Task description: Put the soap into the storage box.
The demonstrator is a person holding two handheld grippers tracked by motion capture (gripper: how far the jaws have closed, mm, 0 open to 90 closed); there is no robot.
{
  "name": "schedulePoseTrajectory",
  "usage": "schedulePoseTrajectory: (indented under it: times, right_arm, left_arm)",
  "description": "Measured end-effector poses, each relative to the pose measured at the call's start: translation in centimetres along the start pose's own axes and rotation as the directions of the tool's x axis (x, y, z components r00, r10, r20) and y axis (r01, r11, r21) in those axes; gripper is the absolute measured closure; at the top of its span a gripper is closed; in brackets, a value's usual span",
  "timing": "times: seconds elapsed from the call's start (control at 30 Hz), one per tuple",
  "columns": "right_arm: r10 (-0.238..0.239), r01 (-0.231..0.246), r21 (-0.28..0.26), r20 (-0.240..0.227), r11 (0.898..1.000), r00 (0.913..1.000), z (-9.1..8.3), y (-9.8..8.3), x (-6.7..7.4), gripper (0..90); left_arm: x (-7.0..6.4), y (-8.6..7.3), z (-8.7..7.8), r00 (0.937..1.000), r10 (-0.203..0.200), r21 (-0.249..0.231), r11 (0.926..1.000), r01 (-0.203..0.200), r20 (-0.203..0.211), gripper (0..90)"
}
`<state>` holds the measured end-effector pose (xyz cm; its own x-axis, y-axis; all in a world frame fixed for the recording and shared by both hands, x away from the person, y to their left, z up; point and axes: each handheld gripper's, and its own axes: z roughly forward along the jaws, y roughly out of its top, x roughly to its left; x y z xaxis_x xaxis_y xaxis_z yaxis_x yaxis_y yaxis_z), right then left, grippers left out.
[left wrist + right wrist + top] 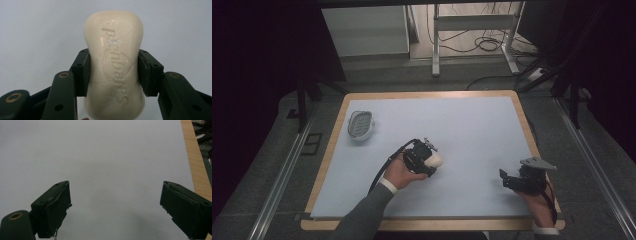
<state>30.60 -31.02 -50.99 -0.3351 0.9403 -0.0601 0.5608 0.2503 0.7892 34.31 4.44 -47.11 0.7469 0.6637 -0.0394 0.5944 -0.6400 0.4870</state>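
Soap (113, 65) is filling the near field between our left gripper's (426, 159) pads (83, 72), which are clamping its narrow waist from both sides, embossed face toward us. We are holding it clear of the blue mat (462, 130), near the middle, well apart from the soap dish (361, 125) that is sitting at the far left. We are judging the step as a carry to that dish. To do it well, we are keeping the squeeze steady, since the bar looks slick and could slide along the pads; we are keeping it level, crossing low over the mat, and planning to line its long side up with the dish's slotted tray before lowering it. Our right gripper (507, 179) is resting near the right edge with its jaws wide apart and nothing between them, so we are leaving it out of the path.
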Motion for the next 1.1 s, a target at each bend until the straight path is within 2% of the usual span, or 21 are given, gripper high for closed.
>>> schedulePoseTrajectory:
  times: [0.2,0.4,0.67,0.77,0.83,0.87,0.93,1.03,1.1]
  right_arm:
    - [0.000,0.000,0.001,0.000,1.000,1.0000,0.0,0.0,0.0,9.6]
    - [0.001,-0.001,0.003,-0.001,1.000,1.0000,0.0,0.0,0.1,9.6]
    - [-0.006,0.006,0.008,-0.003,1.000,1.0000,0.1,0.0,0.2,9.6]
    - [-0.005,0.005,0.009,-0.002,1.000,1.0000,0.1,0.0,0.2,9.6]
    - [-0.005,0.005,0.010,-0.002,1.000,1.0000,0.1,-0.1,0.2,9.6]
    - [-0.005,0.005,0.010,-0.002,1.000,1.0000,0.1,-0.1,0.2,9.6]
    - [-0.005,0.005,0.010,-0.002,1.000,1.0000,0.1,0.0,0.2,9.6]
    - [-0.009,0.009,0.011,-0.004,1.000,1.0000,0.2,0.0,0.3,9.6]
    - [-0.009,0.009,0.012,-0.003,1.000,1.0000,0.2,0.0,0.3,9.6]
  left_arm:
    - [1.1,-0.3,-0.5,0.9998,-0.014,-0.004,0.9999,0.014,-0.012,49.7]
    - [2.2,-0.8,-1.3,0.9990,-0.042,-0.042,0.9983,0.041,-0.012,49.7]
    - [3.5,-1.5,-1.5,0.9978,-0.066,-0.039,0.9971,0.065,-0.010,49.7]
    - [4.4,-2.0,-1.4,0.9961,-0.086,-0.039,0.9956,0.086,-0.019,49.7]
    - [5.4,-2.4,-1.6,0.9929,-0.114,-0.047,0.9926,0.112,-0.034,49.7]
    - [5.4,-2.4,-1.6,0.9929,-0.114,-0.047,0.9926,0.112,-0.034,49.7]
    - [6.2,-2.6,-1.7,0.9894,-0.140,-0.057,0.9889,0.138,-0.040,49.7]
    - [7.5,-3.0,-1.7,0.9842,-0.167,-0.047,0.9853,0.164,-0.059,49.7]
    - [7.6,-3.1,-1.6,0.9838,-0.169,-0.040,0.9852,0.167,-0.059,49.7]
